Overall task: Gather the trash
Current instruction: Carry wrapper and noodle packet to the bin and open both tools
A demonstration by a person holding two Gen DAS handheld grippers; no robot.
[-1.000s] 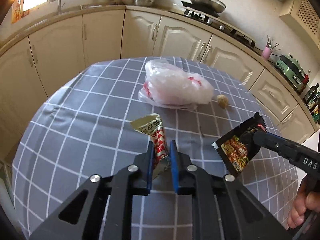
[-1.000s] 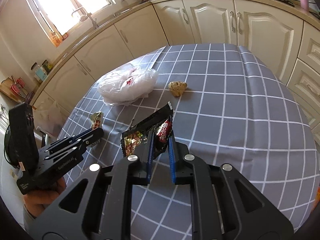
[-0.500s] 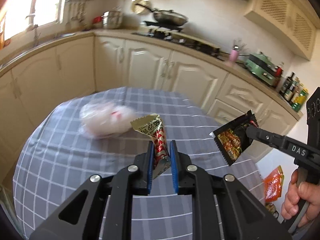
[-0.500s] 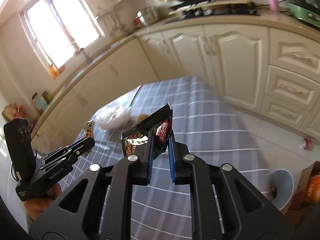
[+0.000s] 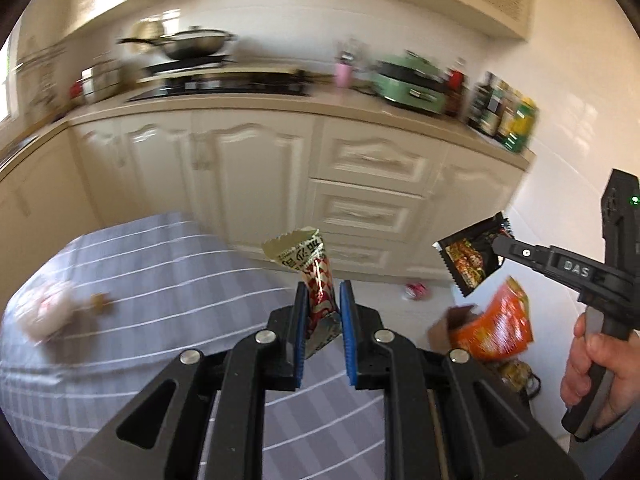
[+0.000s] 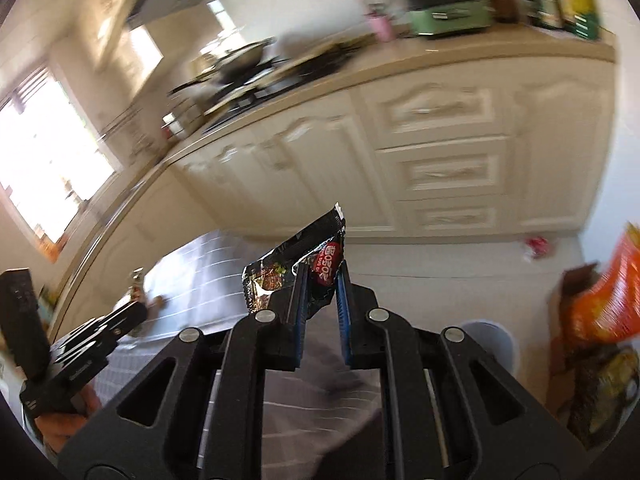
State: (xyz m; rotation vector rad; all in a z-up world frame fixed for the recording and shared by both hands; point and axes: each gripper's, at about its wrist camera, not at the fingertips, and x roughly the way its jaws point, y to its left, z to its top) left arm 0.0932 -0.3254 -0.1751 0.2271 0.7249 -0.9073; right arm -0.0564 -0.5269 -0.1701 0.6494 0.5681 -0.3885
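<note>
Trash wrappers are gripped: a red-and-gold one by the left tool, a black one by the right tool, over a grey checked desk; cream cabinets are blurred.

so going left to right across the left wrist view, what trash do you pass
white plastic bag → small crumpled scrap → red and green wrapper in the left hand-held gripper → black snack packet in the right hand-held gripper
</note>
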